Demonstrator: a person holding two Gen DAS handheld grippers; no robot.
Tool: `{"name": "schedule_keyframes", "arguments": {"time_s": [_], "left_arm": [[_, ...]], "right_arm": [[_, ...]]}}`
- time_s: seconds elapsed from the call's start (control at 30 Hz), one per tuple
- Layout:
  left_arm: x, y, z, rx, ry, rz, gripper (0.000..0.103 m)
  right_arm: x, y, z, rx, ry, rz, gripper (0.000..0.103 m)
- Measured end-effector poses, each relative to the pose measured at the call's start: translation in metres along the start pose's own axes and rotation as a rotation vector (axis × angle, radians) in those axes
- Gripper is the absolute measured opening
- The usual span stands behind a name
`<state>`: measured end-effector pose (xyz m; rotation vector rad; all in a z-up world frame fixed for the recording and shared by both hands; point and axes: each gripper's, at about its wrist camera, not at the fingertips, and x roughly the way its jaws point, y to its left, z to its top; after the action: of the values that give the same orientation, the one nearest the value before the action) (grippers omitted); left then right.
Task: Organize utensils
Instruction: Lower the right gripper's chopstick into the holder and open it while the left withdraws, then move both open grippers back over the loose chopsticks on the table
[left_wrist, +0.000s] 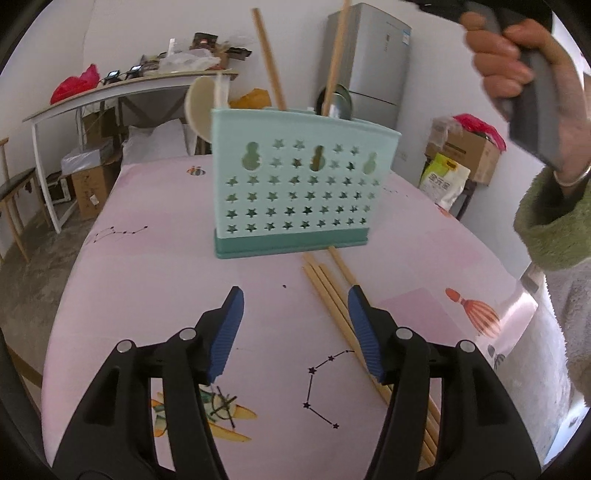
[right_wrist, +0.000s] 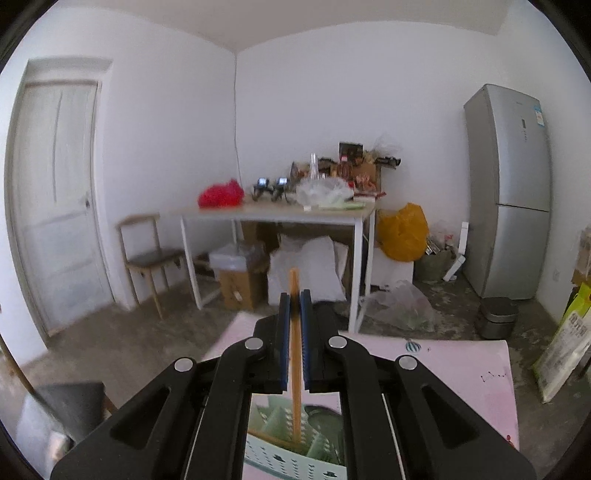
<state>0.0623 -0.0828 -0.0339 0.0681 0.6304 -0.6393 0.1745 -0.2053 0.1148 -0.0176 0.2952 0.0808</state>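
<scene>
Pink tablecloth (left_wrist: 155, 280): left claw (left_wrist: 295, 325) wide, empty; right claw (right_wrist: 294, 314) clamps chopstick (right_wrist: 294, 354), lower end hidden in caddy (right_wrist: 280, 454).

Both fisheye views were evenly lit by soft, cool daylight with no single source in sight. The white walls (right_wrist: 332, 92) looked bright and slightly washed out. Shadows were faint: only a pale one lay under the teal utensil holder (left_wrist: 295, 177) on the pink counter (left_wrist: 147, 277). A dull sheen showed on the grey refrigerator (right_wrist: 513, 184). Straight lines bowed strongly toward the edges, and dark vignetting filled the corners of each round picture. The person's hand (left_wrist: 517, 74) at upper right was soft with motion blur. In the right wrist view the chopstick (right_wrist: 294, 332) between the tool's pads was blurred and close, and the far room slightly hazy.
</scene>
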Motion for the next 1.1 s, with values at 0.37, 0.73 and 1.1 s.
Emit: {"name": "schedule_keyframes", "arguments": {"time_s": [0.37,0.73,1.1], "left_arm": [[0.002,-0.001,0.0,0.006,0.02,0.028,0.06],[0.004,-0.01,0.002,0.051,0.038,0.04,0.062],[0.005,-0.008,0.001,0.074,0.073,0.066,0.063]], "right_arm": [[0.008,-0.018,-0.032,0.017,0.129,0.019,0.044],[-0.036,-0.047,-0.1,0.164,0.253,0.017,0.049],[-0.001,-0.01,-0.225,0.251,0.642,0.024,0.026]]}}
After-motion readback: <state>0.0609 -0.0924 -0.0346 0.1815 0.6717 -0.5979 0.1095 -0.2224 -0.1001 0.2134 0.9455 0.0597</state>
